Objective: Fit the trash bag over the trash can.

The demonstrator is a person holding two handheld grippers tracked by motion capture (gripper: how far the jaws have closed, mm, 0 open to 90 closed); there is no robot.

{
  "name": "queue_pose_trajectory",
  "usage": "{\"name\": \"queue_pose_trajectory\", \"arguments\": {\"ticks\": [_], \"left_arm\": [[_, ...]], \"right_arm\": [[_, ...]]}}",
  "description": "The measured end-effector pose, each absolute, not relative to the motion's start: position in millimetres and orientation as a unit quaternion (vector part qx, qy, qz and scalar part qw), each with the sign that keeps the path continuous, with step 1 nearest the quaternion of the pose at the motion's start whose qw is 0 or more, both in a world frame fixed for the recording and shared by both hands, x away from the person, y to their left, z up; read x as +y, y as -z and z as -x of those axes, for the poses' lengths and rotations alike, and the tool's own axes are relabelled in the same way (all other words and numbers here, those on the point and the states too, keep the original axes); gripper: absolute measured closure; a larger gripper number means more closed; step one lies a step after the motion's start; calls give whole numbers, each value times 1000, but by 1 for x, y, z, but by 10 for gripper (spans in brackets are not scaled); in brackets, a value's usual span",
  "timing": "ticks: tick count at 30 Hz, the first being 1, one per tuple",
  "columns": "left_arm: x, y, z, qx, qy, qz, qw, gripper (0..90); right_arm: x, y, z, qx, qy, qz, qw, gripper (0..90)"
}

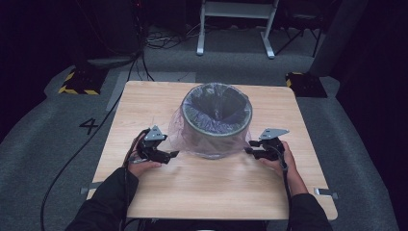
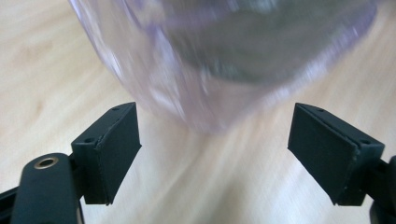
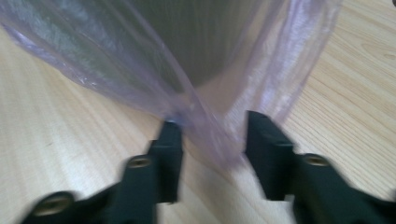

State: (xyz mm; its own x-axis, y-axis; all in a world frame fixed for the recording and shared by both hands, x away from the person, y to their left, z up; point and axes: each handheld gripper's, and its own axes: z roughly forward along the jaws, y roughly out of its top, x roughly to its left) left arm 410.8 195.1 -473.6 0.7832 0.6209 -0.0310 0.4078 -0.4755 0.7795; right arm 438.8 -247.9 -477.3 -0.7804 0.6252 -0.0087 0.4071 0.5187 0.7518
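Two hand-held grippers [image 1: 174, 154] [image 1: 248, 150], one bag-lined bin [image 1: 216, 120], one table [image 1: 202, 187]

Lilac bag [image 1: 185, 130] (translucent), grey bin [image 1: 217, 126]

Left gripper [image 1: 174, 154] gapes wide; right gripper [image 1: 248, 150] stands half open, both held low

A light wooden table [image 1: 207, 187] carries a grey bin [image 1: 217, 126] lined with a translucent bag [image 1: 179, 130]
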Motion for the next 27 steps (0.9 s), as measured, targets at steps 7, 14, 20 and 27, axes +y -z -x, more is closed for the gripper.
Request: {"name": "queue_pose_trajectory", "arguments": {"ticks": [7,14,20,27], "left_arm": [[207,485,-377,307,-147,-855,392,165],[207,493,-356,300,-155,-872,355,160],[208,502,-354,315,-130,-871,354,158],[209,504,-355,313,-127,-868,364,147]], "right_arm": [[-271,465,-424,837,-424,-315,143,253],[-279,446,-405,810,-454,-320,187,189],[-270,416,-391,801,-477,-285,224,202],[-255,377,-391,795,-481,-264,259,216]]}}
